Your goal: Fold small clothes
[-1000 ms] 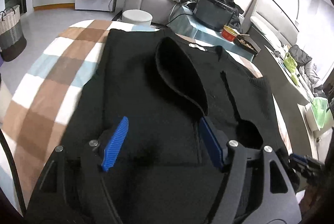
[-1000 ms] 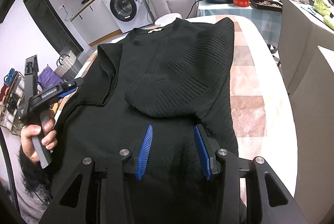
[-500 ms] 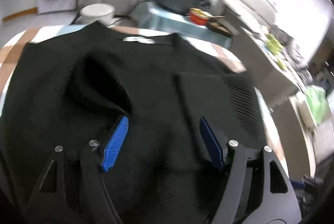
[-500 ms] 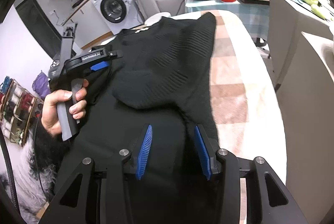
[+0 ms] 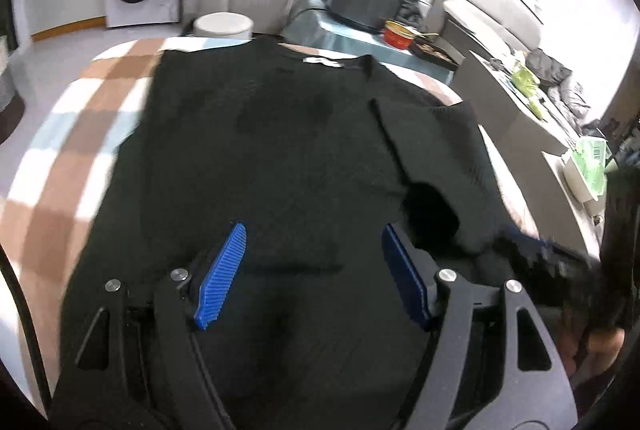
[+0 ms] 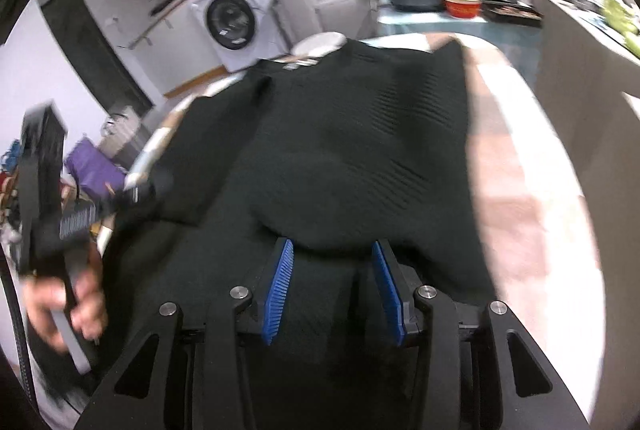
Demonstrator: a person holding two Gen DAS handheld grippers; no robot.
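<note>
In the left wrist view the left gripper (image 5: 312, 274) hovers with its blue pads spread wide over the black sweater (image 5: 280, 149), which lies flat on the checked blanket (image 5: 80, 117). In the right wrist view the right gripper (image 6: 332, 290) is also spread, holding nothing, above the sweater's folded-in sleeve (image 6: 360, 181), with the washing machine (image 6: 232, 21) far beyond the collar.

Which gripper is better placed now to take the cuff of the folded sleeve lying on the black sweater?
The right gripper: its open fingers sit just before the cuff. From the left gripper, also open, the cuff lies off to the side, beyond one finger.
</note>
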